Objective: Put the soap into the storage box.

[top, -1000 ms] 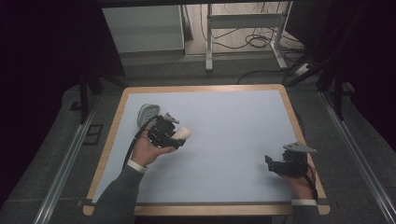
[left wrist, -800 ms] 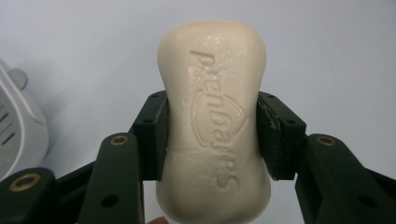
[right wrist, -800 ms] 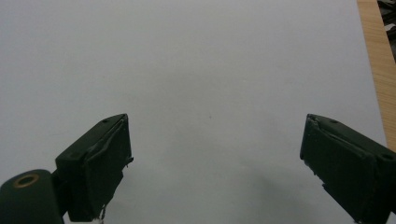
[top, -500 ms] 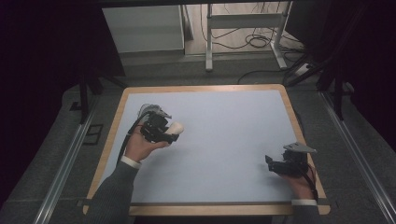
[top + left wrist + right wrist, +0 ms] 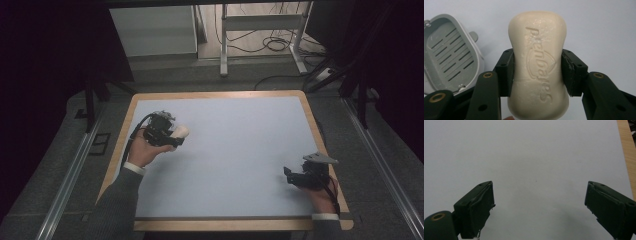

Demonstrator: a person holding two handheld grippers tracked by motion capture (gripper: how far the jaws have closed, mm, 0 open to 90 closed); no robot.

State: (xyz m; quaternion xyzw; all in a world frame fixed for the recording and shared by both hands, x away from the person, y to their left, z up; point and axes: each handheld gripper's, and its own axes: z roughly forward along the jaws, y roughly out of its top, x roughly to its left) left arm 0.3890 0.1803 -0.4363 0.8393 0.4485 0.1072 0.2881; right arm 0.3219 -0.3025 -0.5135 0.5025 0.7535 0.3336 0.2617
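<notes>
A cream bar of soap (image 5: 537,65) with embossed lettering is clamped between the two black jaws of my left gripper (image 5: 537,72). In the high view the left gripper (image 5: 172,136) is over the table's left part, with the soap (image 5: 181,132) sticking out to the right. A grey soap dish (image 5: 449,52) with a slotted floor lies on the mat to the left of the soap, nothing in it. My right gripper (image 5: 289,176) rests near the table's front right, and in the right gripper view its jaws (image 5: 539,206) stand wide apart over bare mat.
The table has a pale blue mat (image 5: 235,150) framed by a wooden rim (image 5: 320,135). Dark floor, metal rails and a white cabinet (image 5: 152,30) surround it. Cables lie on the floor at the back.
My left hand has carried the soap away from me and slightly left, toward the back of the table. The right gripper has stayed where it was.
</notes>
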